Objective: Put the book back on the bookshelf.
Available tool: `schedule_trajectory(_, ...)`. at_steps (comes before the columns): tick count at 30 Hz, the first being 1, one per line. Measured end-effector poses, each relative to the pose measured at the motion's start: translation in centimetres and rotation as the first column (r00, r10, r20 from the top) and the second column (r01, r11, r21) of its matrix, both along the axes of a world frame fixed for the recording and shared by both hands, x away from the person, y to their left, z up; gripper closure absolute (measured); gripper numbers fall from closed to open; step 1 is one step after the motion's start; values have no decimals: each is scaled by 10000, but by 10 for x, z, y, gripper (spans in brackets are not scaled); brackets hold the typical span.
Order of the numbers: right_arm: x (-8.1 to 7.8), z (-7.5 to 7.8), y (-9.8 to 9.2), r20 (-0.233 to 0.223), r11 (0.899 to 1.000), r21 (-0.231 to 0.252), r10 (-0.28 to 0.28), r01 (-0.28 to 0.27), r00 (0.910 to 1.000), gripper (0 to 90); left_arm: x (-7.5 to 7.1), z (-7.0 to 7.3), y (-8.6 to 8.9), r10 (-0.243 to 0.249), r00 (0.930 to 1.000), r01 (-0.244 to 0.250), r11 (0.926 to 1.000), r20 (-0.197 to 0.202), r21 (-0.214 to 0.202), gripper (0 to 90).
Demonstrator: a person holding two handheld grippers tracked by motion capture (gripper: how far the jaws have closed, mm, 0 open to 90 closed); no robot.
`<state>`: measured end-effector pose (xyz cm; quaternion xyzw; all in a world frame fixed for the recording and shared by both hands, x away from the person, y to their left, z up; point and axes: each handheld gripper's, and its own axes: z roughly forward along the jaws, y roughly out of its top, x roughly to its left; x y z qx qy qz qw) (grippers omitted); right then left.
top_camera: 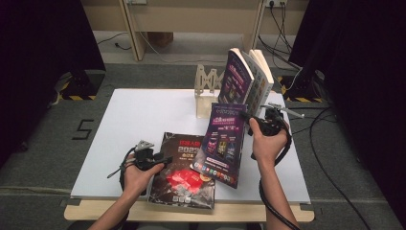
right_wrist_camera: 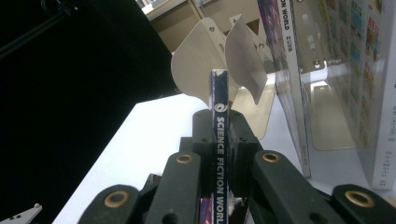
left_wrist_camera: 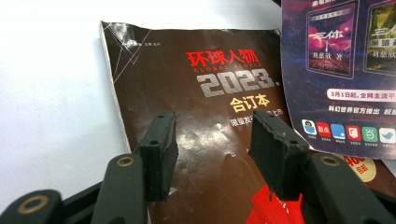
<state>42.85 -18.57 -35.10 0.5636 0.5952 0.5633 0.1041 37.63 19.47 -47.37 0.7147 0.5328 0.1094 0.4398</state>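
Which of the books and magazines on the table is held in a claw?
The purple magazine, gripped by its spine in the right claw. The dark 2023 magazine lies flat; two books lean at the bookend.

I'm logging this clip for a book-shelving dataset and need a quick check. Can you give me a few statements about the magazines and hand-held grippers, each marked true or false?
1. The right hand-held gripper is shut on the purple magazine by its spine. True.
2. The left hand-held gripper grips the dark magazine. False: its jaws stand open above the cover, with nothing between them.
3. Two books lean by the bookend at the far side of the table. True.
4. The dark magazine stands upright. False: it lies flat on the table.
5. The purple magazine overlaps the dark magazine's right edge. True.
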Motion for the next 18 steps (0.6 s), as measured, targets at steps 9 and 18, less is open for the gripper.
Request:
schedule_trajectory(9,1,5,-3,131,9999,47,-113,112,9999,846,0,0,0,4,10000,-4,10000,-24,9,502)
schedule_trajectory(18,0,9,-4,375,9997,-98,-228,232,9990,846,0,0,0,-5,10000,5,10000,-13,14,502)
